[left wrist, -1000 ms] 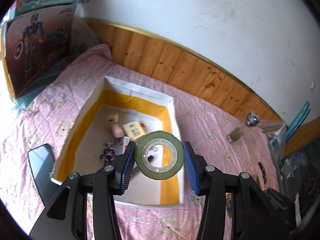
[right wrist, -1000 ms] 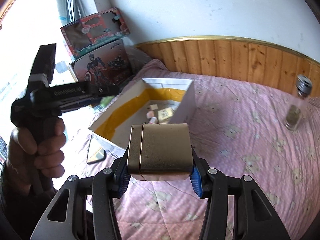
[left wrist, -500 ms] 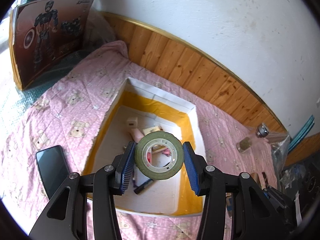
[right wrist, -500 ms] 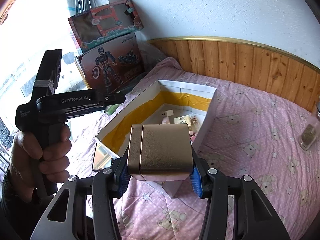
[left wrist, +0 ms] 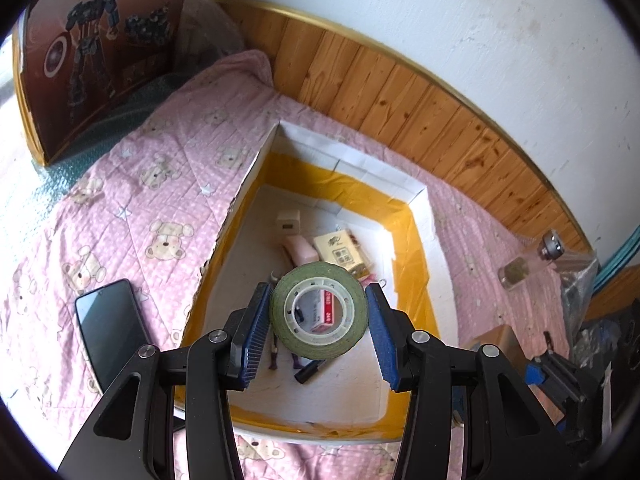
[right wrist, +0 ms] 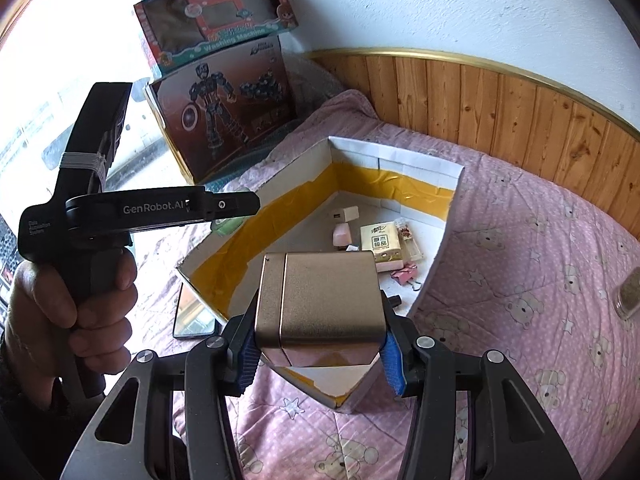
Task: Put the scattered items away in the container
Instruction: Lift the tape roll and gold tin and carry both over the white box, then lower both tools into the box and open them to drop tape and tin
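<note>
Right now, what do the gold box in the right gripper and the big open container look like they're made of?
The gold box looks like metal with a brushed satin finish: soft sheen and a crisp lid seam, though coated plastic is possible. The container looks like white cardboard or foam board, matte, its inner walls lined with glossy, wrinkled yellow tape.

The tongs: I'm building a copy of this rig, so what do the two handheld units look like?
Both tongs have black angular fingers with silver screws and ribbed blue pads. Seen from the right wrist view, the left unit is a black pistol-grip body marked GenRobot.AI in white, with white cord wound around its upright part.
</note>
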A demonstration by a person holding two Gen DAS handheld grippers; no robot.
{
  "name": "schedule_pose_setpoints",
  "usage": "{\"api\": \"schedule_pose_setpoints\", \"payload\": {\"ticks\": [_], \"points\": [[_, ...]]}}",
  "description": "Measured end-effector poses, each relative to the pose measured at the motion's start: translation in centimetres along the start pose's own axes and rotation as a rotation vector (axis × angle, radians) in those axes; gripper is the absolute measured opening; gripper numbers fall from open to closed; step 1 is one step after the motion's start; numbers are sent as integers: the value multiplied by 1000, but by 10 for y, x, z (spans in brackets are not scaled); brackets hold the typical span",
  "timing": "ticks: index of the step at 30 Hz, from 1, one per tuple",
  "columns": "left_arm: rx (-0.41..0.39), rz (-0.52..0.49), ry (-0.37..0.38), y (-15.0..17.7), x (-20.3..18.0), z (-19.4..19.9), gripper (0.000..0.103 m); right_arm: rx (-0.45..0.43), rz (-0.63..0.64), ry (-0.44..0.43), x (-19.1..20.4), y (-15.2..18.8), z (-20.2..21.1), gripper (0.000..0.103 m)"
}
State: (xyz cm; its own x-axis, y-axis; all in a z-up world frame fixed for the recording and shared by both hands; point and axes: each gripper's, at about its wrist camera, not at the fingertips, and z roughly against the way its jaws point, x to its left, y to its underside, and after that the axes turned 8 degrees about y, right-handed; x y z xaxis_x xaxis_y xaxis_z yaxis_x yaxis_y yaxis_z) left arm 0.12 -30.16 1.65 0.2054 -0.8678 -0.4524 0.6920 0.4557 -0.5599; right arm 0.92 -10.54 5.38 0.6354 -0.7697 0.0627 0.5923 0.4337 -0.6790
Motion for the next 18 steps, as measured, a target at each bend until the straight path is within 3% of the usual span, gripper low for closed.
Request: {"api": "schedule_pose_setpoints", "payload": {"ticks": [18], "points": [[75,20,-90,5,13,-24,50,88,104,49,10,-7,-42,51]]}}
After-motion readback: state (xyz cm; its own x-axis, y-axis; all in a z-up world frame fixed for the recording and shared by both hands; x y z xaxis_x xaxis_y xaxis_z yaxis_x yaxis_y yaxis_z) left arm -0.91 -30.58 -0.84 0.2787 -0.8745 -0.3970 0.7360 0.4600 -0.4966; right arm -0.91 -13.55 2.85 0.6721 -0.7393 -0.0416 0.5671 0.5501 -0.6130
